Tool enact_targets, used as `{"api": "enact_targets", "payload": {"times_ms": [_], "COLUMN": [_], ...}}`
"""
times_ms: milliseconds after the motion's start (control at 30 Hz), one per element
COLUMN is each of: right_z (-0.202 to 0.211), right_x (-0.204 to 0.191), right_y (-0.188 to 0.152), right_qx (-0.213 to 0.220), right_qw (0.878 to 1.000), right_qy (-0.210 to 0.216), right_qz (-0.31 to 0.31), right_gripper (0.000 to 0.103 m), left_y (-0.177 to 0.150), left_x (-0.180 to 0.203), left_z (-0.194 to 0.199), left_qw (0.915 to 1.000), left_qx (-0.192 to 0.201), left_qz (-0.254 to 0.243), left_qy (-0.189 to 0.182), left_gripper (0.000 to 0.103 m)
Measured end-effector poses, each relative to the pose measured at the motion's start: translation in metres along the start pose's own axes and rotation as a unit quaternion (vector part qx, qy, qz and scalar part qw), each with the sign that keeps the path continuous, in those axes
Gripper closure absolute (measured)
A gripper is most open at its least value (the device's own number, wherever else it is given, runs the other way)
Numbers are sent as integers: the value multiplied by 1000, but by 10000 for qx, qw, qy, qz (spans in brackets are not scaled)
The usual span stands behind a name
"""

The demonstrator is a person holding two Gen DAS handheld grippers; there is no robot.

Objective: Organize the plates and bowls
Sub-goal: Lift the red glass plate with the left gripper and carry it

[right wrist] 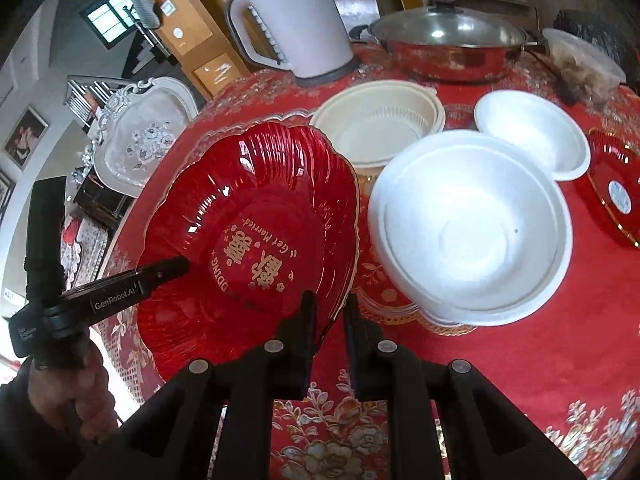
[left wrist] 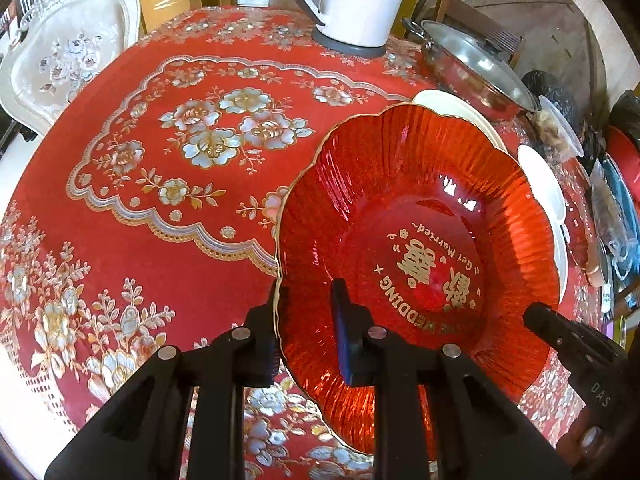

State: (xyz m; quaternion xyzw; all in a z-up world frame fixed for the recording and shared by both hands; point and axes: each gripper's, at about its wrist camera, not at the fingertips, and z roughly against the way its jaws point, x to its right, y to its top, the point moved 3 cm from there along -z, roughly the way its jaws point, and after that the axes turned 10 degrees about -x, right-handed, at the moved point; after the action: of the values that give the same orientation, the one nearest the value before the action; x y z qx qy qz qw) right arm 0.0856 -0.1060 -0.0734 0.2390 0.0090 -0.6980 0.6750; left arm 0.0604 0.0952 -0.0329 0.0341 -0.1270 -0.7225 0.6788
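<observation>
A red scalloped glass plate (left wrist: 420,208) (right wrist: 260,200) with gold lettering hangs tilted over the red floral tablecloth (left wrist: 160,208). My left gripper (left wrist: 308,328) is shut on its left rim, one finger under the edge and the blue pad inside. My right gripper (right wrist: 329,316) is shut on the opposite rim. Each gripper shows in the other's view: the right gripper (left wrist: 540,318) and the left gripper (right wrist: 180,266). To the plate's right sit stacked large white bowls (right wrist: 472,232), a smaller white bowl (right wrist: 532,136), cream bowls (right wrist: 376,128) and a second red plate (right wrist: 616,192).
A white kettle (right wrist: 296,24) and a lidded steel pot (right wrist: 448,48) stand at the table's back, with a plastic food container (right wrist: 584,60) at the far right. A white floral chair (right wrist: 140,136) stands beyond the left edge. A hand (right wrist: 76,396) holds the left gripper.
</observation>
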Motion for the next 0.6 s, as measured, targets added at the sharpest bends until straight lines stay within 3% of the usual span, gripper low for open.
{"api": "enact_targets", "payload": {"times_ms": [600], "right_z": [35], "right_x": [34], "right_y": [-4], "right_qx": [227], "right_qw": [9982], "right_qy": [328], "right_qz": [444], "right_gripper": [90], "left_y": [-21], "left_x": [47], "left_z": [27], "left_qw": [9984], "left_qx": [254], "left_qz": [257], "left_qy": [424], "left_gripper": [83]}}
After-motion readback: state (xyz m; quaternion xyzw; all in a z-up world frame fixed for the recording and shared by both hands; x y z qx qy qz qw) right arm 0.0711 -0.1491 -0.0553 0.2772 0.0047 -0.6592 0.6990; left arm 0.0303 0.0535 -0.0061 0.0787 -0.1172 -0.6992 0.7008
